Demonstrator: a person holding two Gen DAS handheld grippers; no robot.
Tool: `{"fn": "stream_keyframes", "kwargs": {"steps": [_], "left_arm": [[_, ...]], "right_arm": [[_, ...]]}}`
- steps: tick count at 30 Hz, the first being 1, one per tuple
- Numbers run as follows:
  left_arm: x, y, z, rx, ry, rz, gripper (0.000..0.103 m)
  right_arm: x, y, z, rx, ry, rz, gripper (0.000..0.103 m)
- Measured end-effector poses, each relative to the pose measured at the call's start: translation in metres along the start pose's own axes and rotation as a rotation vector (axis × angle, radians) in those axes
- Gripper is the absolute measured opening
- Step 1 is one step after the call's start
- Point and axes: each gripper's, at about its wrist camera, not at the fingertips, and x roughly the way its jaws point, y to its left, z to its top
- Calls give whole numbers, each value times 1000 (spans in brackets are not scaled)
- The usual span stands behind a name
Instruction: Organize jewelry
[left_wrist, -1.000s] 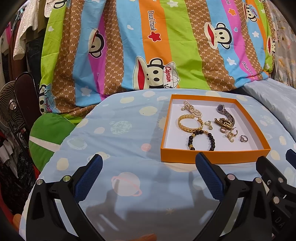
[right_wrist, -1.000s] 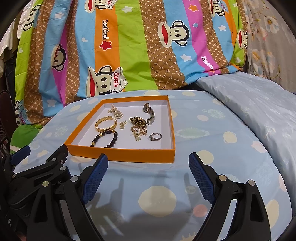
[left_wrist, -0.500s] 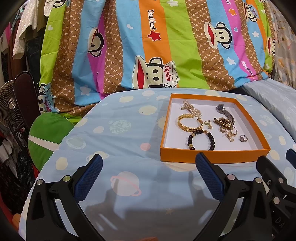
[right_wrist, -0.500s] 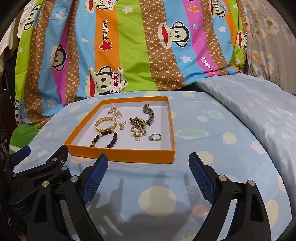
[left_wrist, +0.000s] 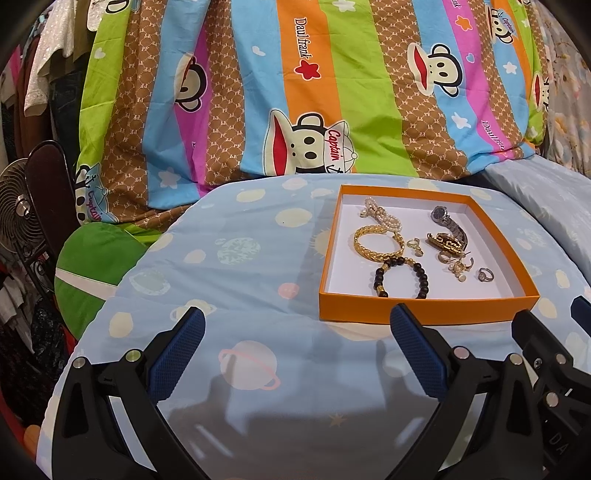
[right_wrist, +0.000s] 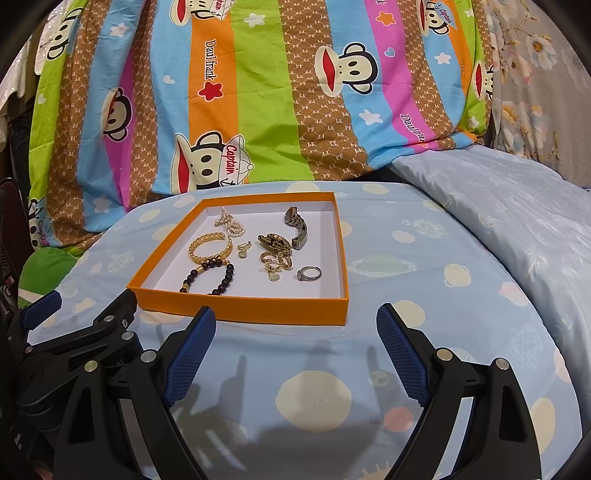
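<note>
Orange tray (right_wrist: 240, 308) of jewelry ahead of both grippers.
Left gripper (left_wrist: 295, 350) and right gripper (right_wrist: 295, 343) gape wide, empty, short of it.

You are facing a bed (left_wrist: 229, 258) under a pale blue planet-print sheet | on it — one shallow orange tray (left_wrist: 424, 308) holding jewelry, flat on the sheet | behind it a striped cartoon-monkey quilt (left_wrist: 295, 92) — heaped at the bed's far edge
</note>
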Motion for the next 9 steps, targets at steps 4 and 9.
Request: {"fn": "stream_keyframes", "kwargs": {"steps": [4, 9], "left_arm": [[1, 0, 0, 0, 6, 3, 98], [1, 3, 1, -1, 9, 1, 98]], "right_arm": [[0, 0, 0, -3, 1, 1, 87], [-1, -1, 0, -4, -2, 0, 87]]}}
